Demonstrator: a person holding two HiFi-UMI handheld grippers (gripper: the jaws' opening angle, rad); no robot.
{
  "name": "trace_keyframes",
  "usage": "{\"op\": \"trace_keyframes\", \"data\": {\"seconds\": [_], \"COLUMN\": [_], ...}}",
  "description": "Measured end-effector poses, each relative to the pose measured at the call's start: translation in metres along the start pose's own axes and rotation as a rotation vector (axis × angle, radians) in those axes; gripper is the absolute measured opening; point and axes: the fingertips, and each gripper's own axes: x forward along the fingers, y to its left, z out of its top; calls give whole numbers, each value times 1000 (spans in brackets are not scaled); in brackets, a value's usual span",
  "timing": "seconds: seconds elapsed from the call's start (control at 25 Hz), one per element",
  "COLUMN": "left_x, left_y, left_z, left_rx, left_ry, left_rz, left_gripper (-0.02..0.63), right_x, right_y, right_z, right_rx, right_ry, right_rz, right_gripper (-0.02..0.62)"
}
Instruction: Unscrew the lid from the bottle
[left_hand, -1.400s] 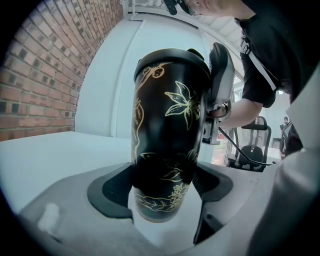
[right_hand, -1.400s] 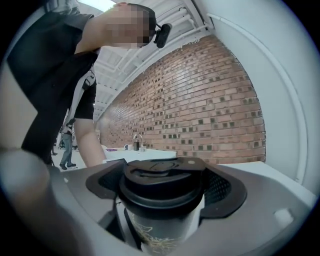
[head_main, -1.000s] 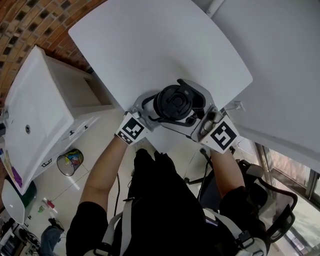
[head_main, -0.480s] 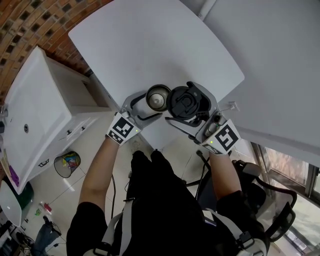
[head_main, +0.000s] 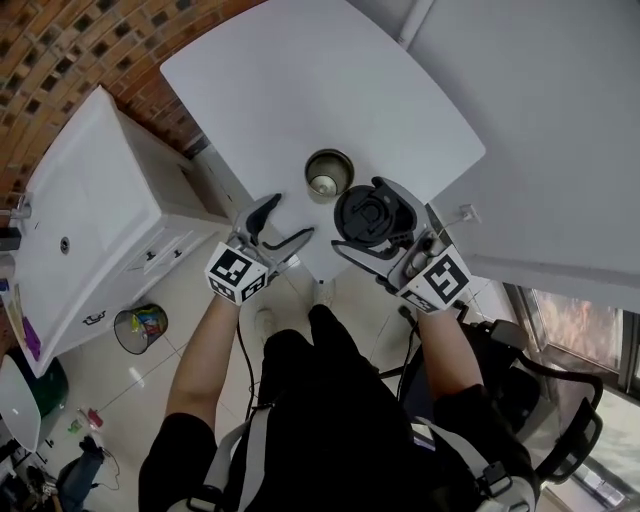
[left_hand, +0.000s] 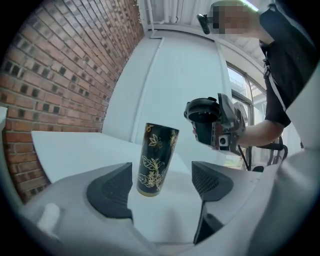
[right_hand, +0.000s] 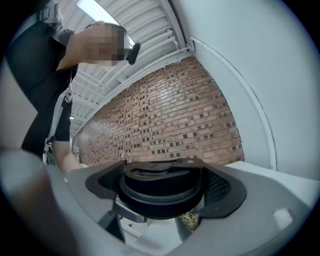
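The bottle (head_main: 329, 174) stands open on the table (head_main: 300, 90) at the centre of the head view, where only its mouth shows. The left gripper (head_main: 283, 222) is just below it, jaws apart and empty, not touching it. The right gripper (head_main: 368, 225), at centre right, is clamped on the lid (head_main: 365, 212). In the right gripper view the lid hides nearly all of the bottle.

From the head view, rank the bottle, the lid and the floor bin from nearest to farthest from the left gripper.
1. Bottle: on the table, just ahead of the left gripper.
2. Lid: to the right, in the right gripper.
3. Bin: down on the floor, left.
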Motion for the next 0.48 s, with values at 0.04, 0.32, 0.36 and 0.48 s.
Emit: {"op": "trace_keyframes", "data": {"seconds": [0.04, 0.32, 0.36, 0.48], "left_x": [-7, -67, -78, -110], "left_y": [-3, -37, -44, -58], "left_z": [4, 36, 42, 58], "left_rx": [0, 128, 122, 125], "left_ry": [4, 5, -10, -35], "left_rz": [1, -6, -23, -49], "left_gripper": [373, 2, 2, 1], "right_x": [-2, -15, -17, -21], "right_y": [7, 70, 83, 120], "right_z": [2, 17, 20, 35], "right_rx": [2, -20, -32, -36], "right_ry": [2, 2, 2, -22], "right_rz": [-10, -90, -103, -130], "right_gripper": [468, 468, 468, 468]}}
